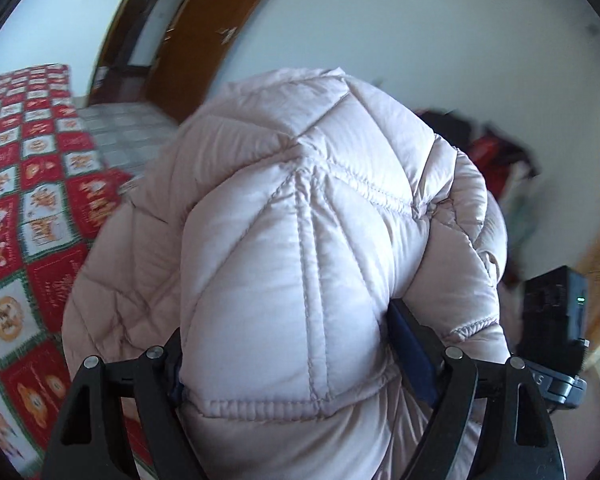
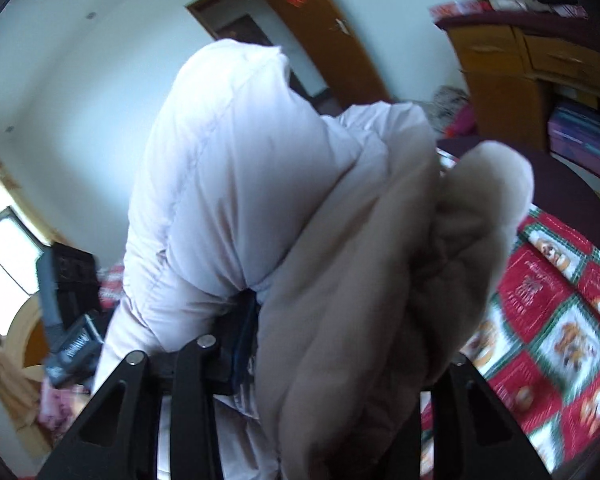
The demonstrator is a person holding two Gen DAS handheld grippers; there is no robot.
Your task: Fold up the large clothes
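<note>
A pale pink quilted down jacket (image 1: 300, 200) bulges up in front of the left wrist camera, lifted off the bed. My left gripper (image 1: 292, 340) is shut wide on a thick puffy fold of it, and the fabric hides the fingertips. In the right wrist view the same jacket (image 2: 228, 160) shows with its beige fleecy lining (image 2: 380, 280) spilling to the right. My right gripper (image 2: 348, 344) is shut on that bunched part, with a blue pad (image 2: 246, 344) pressed into the cloth. The other gripper's black body shows at the right edge (image 1: 556, 320) of the left view and at the left edge (image 2: 68, 320) of the right view.
A bed with a red, white and green patterned quilt (image 1: 28, 200) (image 2: 560, 320) lies below. A brown door (image 1: 188, 40) (image 2: 320, 20) stands in the far wall above a tiled floor (image 1: 128, 128). A wooden cabinet (image 2: 520, 72) and a window (image 2: 4, 248) flank the room.
</note>
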